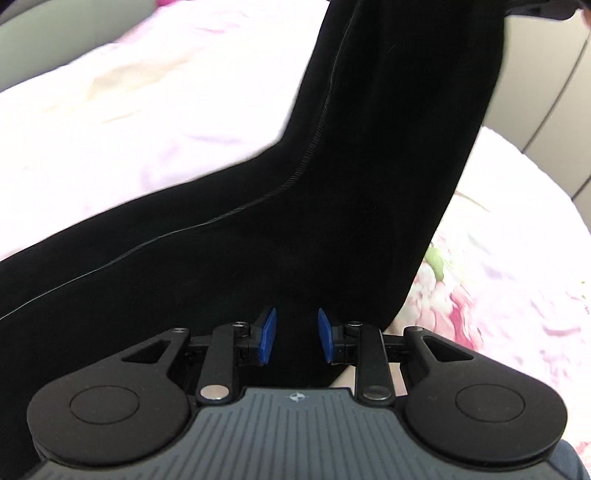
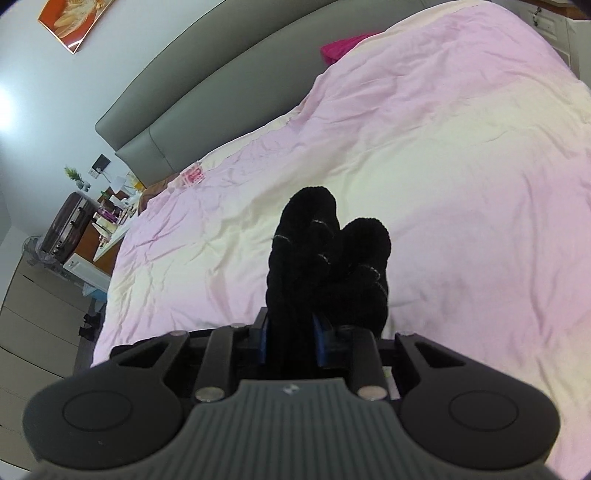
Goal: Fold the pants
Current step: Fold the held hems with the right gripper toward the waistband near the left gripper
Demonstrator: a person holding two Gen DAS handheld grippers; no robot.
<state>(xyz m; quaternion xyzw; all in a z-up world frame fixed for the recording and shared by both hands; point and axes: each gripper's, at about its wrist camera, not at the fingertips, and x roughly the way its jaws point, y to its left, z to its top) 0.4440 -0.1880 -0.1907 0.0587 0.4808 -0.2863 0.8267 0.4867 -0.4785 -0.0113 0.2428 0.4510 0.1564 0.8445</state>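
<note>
**Black pants lifted above a pink bed**

Seen through the left wrist camera: black pants (image 1: pixel 369 166), matte and soft-looking, hanging in a broad dark sheet that fills the middle of the view. A thin pale seam runs along the fabric, curving from the lower left up toward the top. Cloth rises steeply toward the upper edge, then sweeps out low to the left, close over the pink bedsheet (image 1: pixel 147 92). Floral bedding (image 1: pixel 498 277) at the right, pink blooms with a touch of green. Left gripper (image 1: pixel 296 336) pointed at the fabric with blue pads (image 1: pixel 267 336) set apart, a clear gap between them; dark cloth lies behind and between the fingers, though whether any of it is pinched cannot be told.

Seen through the right wrist camera: right gripper (image 2: pixel 291 339) clamped on a bunched end of the pants (image 2: pixel 325 251), blue pads (image 2: pixel 320 341) pressed against the cloth from both sides. Above the fingers, gathered folds stand up in two rounded lumps, plush in texture, marked by short pale stitched lines. Bundle held over a wrinkled pink and cream sheet (image 2: pixel 443 166). Grey padded headboard (image 2: pixel 177 118) along the far edge, a bright magenta item (image 2: pixel 340 48) near the top, a cluttered bedside table (image 2: pixel 107 218) at the left, a framed picture (image 2: pixel 70 22) on the wall.
</note>
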